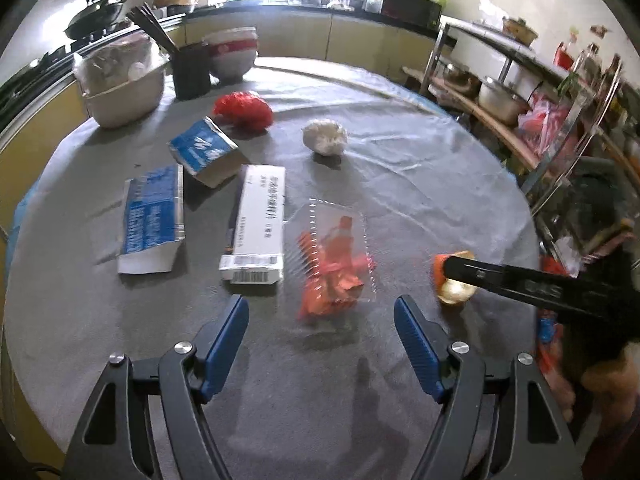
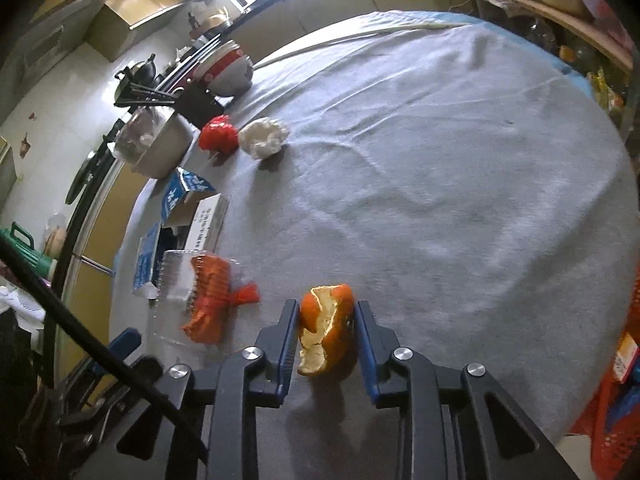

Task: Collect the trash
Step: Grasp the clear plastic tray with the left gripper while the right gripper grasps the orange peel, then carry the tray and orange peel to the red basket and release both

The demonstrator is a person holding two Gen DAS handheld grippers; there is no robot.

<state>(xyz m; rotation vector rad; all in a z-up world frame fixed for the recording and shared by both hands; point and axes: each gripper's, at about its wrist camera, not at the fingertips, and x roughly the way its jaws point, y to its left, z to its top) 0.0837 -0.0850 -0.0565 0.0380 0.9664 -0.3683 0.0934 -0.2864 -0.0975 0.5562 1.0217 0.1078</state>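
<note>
My right gripper (image 2: 327, 308) is shut on an orange peel (image 2: 326, 332), which rests on the grey tablecloth; in the left wrist view its black finger (image 1: 480, 272) lies across the peel (image 1: 456, 294). My left gripper (image 1: 320, 304) is open and holds nothing. Just ahead of it lies a clear plastic tray with a crumpled orange wrapper (image 1: 332, 268). Left of that lie a white box (image 1: 260, 224), a flattened blue carton (image 1: 152, 220) and another blue carton (image 1: 204, 152). Farther back sit a red crumpled ball (image 1: 244, 110) and a white paper wad (image 1: 325, 137).
At the round table's (image 1: 420, 200) far left stand a beige bowl with plastic in it (image 1: 124, 96), a black chopstick holder (image 1: 191, 72) and stacked red-and-white bowls (image 1: 232, 52). A shelf with pots (image 1: 500, 96) is to the right. A red basket (image 2: 616, 400) sits beside the table.
</note>
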